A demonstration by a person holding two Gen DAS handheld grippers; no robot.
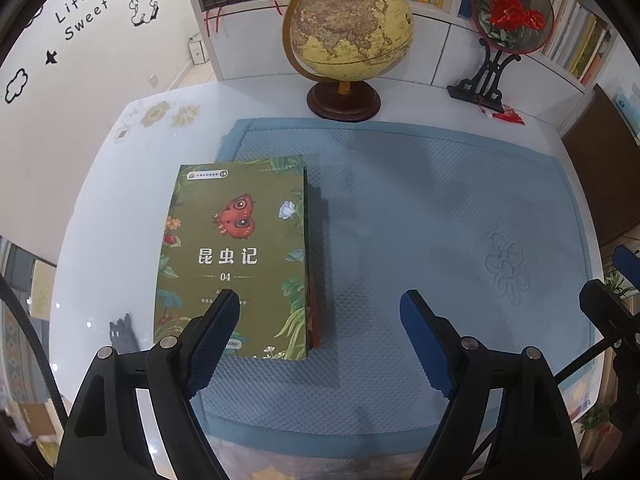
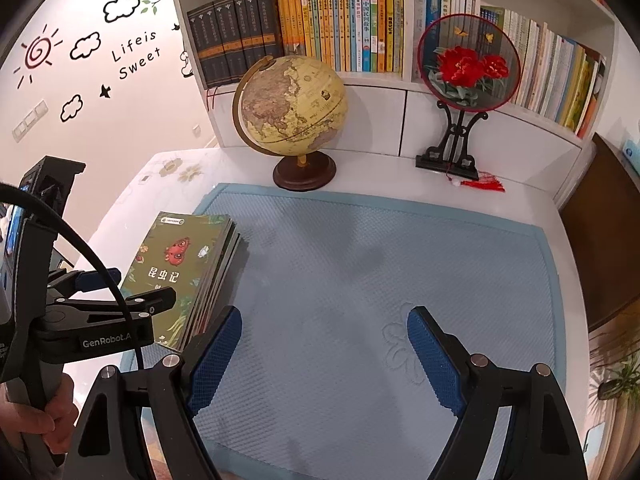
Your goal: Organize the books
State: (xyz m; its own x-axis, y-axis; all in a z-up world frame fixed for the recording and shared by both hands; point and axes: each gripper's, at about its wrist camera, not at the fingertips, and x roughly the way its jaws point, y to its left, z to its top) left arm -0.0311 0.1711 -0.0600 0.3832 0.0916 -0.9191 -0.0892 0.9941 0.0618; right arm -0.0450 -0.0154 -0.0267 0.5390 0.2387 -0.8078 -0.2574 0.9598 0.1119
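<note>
A stack of thin books (image 1: 236,256) with a green butterfly cover lies flat at the left edge of the blue mat (image 1: 440,220). My left gripper (image 1: 319,298) hangs open above the stack's near end. Its left finger (image 1: 216,332) overlaps the cover and its right finger (image 1: 424,336) is over bare mat. In the right wrist view the same stack (image 2: 180,264) sits at the left with the left gripper (image 2: 132,286) over it. My right gripper (image 2: 325,314) stands open over the mat, nothing between its fingers. Whether the left finger touches the cover I cannot tell.
A globe (image 2: 292,108) and a round red-flower fan on a black stand (image 2: 468,68) stand at the back of the white table (image 2: 360,164). Behind them a bookshelf (image 2: 320,28) holds upright books. A person's hand (image 2: 52,412) holds the left gripper's handle.
</note>
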